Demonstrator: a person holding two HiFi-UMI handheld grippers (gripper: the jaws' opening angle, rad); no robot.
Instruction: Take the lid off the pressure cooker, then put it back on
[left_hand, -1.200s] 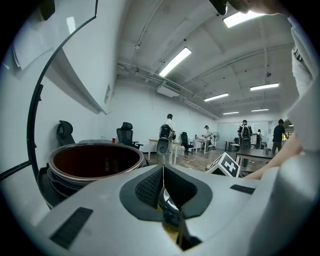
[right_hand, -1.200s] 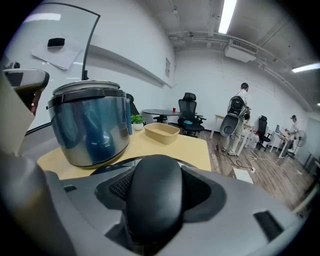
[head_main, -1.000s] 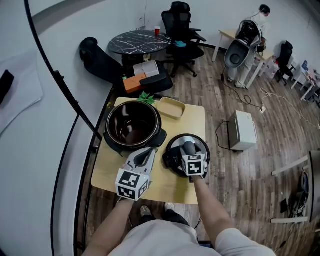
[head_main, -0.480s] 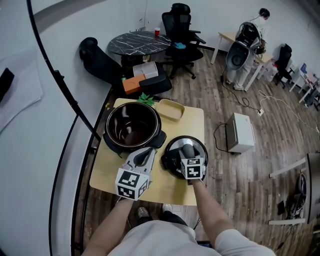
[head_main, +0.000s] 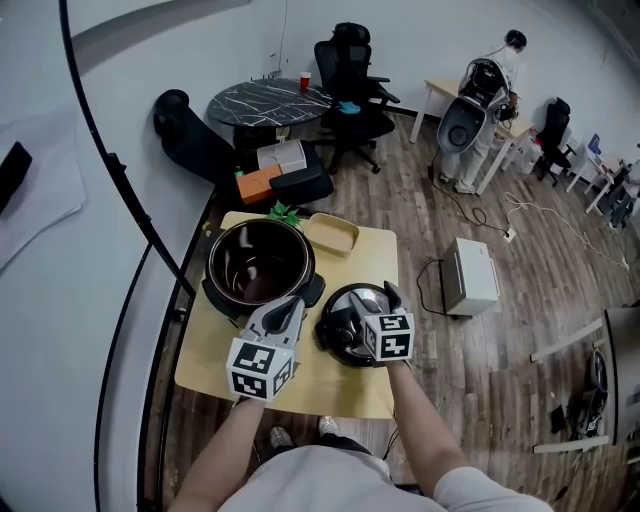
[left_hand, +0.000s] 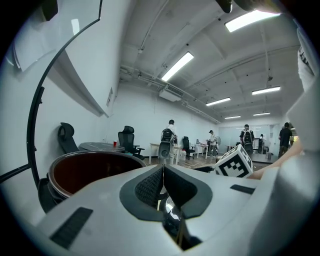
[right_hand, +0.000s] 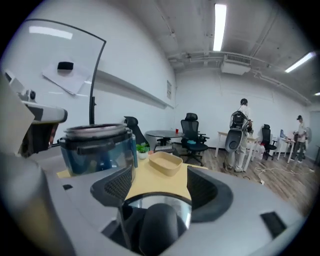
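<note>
Wood-plank flooring, office chairs and a round dark table surround a small yellow tabletop (head_main: 368, 262) that carries everything in play. The pressure cooker (head_main: 256, 258) stands open toward the far left corner, its dark pot empty. The lid (head_main: 343, 320) lies apart from it on the tabletop nearer the right edge, so the removing half of the task looks done and the putting back is what remains. The right claw (right_hand: 160, 186) hangs directly over the lid with its jaws spread. The lid's dark handle (right_hand: 157, 227) sits in the gap between them, not pinched. That placement reads as lining up for a grip on the handle, the one part that lets the lid be carried level. The left claw (left_hand: 162, 175) is pressed together on nothing and rests just beside the cooker's near rim. It may be there to steady the pot when the lid comes across, though that is only a guess. A shallow tan tray (head_main: 333, 232) and a small green plant (head_main: 283, 211) sit along the far edge, clear of the path between lid and cooker.
</note>
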